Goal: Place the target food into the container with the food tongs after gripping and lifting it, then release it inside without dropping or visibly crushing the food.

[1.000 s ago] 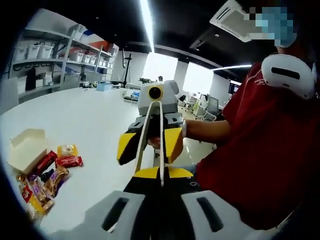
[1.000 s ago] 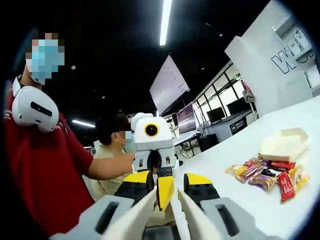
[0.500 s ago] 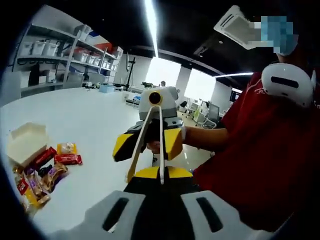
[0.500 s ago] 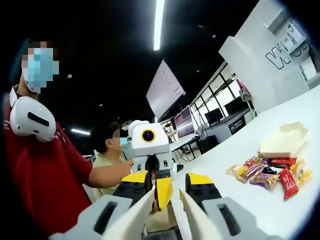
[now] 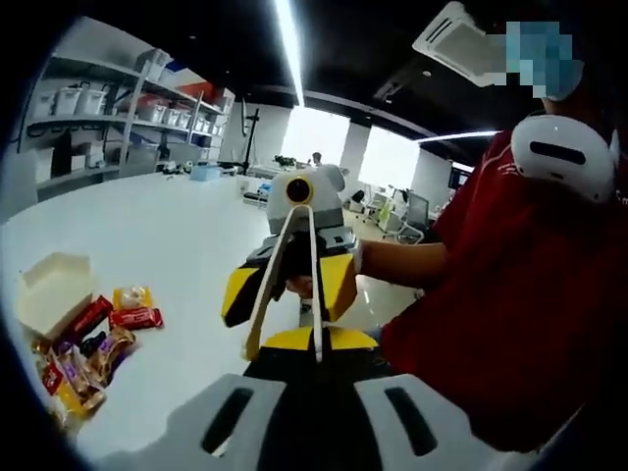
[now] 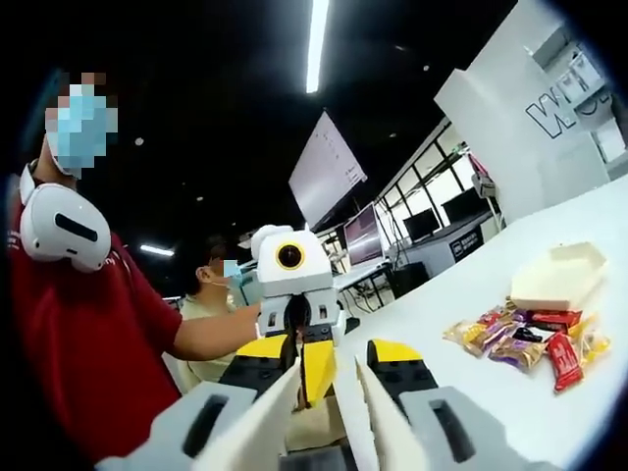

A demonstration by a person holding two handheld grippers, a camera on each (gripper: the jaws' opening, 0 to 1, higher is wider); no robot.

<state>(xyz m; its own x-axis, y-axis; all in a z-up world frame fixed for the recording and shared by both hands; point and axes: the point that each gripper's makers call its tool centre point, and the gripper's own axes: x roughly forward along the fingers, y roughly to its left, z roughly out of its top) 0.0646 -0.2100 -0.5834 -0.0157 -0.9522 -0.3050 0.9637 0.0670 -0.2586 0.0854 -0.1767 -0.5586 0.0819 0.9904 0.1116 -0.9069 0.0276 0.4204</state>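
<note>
Now we lower the empty, seemingly part-open cream plastic tongs (image 6: 309, 417), gripped by the right gripper (image 5: 287, 287), onto one foil-wrapped snack in the pile (image 6: 525, 343) beside the open white cardboard box (image 6: 557, 277), closing gently.

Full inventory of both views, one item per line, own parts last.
Container: 1, cream, open, on the white table by the snacks.
Wrapped snacks: a loose pile, red, yellow, purple, beside the container; count unclear.
Shelving with bins: grey, far side of the room.
Monitors: several, dark, background desks.
Second person: 1, seated behind.
Food tongs: 1 pair, cream, held off the table in the right gripper.
Left gripper: grey, yellow-tipped, facing the right one.
Person: red shirt.
</note>
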